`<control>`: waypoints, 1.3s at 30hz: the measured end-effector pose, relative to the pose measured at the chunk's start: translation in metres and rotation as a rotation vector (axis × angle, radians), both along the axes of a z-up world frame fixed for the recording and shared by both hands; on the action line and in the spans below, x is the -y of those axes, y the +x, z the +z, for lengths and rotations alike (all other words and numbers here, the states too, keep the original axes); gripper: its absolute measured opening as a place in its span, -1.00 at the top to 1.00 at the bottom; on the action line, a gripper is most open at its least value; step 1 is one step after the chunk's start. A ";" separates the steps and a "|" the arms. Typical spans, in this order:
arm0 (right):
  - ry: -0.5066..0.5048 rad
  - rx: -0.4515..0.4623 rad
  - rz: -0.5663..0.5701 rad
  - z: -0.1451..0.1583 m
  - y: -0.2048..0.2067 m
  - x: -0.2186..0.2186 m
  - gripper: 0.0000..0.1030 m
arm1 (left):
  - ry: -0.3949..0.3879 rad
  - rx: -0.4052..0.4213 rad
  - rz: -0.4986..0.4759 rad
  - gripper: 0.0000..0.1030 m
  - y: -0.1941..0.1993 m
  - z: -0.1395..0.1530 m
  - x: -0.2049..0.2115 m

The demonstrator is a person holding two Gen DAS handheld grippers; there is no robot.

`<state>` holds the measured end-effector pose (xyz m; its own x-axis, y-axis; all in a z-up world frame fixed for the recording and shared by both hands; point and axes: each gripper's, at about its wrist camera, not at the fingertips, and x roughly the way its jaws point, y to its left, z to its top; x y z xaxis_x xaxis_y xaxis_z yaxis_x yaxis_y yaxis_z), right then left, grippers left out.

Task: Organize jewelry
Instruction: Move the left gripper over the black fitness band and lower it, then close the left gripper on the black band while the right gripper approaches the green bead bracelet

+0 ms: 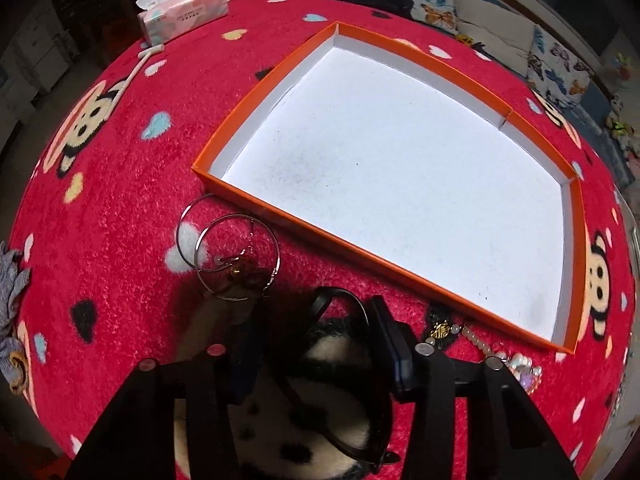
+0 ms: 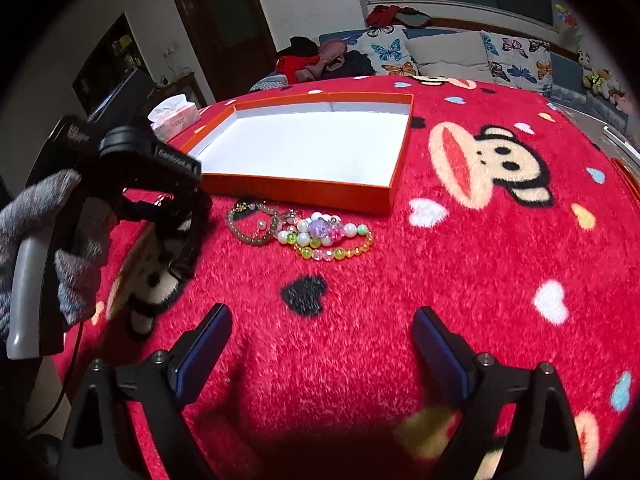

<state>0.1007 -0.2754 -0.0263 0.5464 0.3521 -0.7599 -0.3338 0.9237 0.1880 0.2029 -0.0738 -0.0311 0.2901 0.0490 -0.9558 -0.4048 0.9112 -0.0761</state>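
While the orange box (image 1: pixel 264 205) lies empty on the red blanket (image 1: pixel 120 208), the left gripper (image 1: pixel 316 344) points down with its jaws half closed around a black bangle (image 1: pixel 340 296), contact unclear. Silver hoops (image 1: pixel 236 256) lie just beside the box. The right gripper (image 2: pixel 320 344) hovers wide open, holding nothing, short of the beaded bracelets (image 2: pixel 320 236) near the box's front wall.

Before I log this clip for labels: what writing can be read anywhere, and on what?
"GenRobot.AI", partly blurred: on the left gripper body.
Small print on the tissue pack: too small to read.
Box, jewelry, red cloth: no writing, only cartoon faces and hearts.
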 end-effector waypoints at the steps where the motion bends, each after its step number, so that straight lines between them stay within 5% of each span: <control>1: 0.001 -0.004 0.008 0.001 0.002 -0.002 -0.85 | -0.007 0.004 -0.009 0.03 0.000 0.001 0.000; 10: 0.011 0.002 0.099 0.011 0.017 -0.035 -0.59 | -0.059 0.047 -0.095 0.17 -0.014 0.011 -0.011; 17: -0.032 -0.002 0.181 0.010 0.032 -0.067 -0.09 | -0.114 0.083 -0.129 0.23 -0.020 0.020 -0.029; 26: -0.054 -0.004 0.195 0.009 0.044 -0.085 0.05 | -0.182 0.092 -0.135 0.31 -0.017 0.021 -0.042; 30: -0.071 -0.005 0.217 0.004 0.046 -0.091 0.05 | -0.202 0.108 -0.136 0.53 -0.017 0.027 -0.044; 39: -0.097 -0.021 0.259 -0.005 0.053 -0.095 0.21 | -0.210 0.089 -0.151 0.54 -0.026 0.032 -0.051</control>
<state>0.1535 -0.1801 -0.0316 0.4315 0.4026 -0.8073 -0.5577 0.8224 0.1120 0.1769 -0.0231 0.0013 0.3625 -0.1976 -0.9108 -0.2491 0.9212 -0.2990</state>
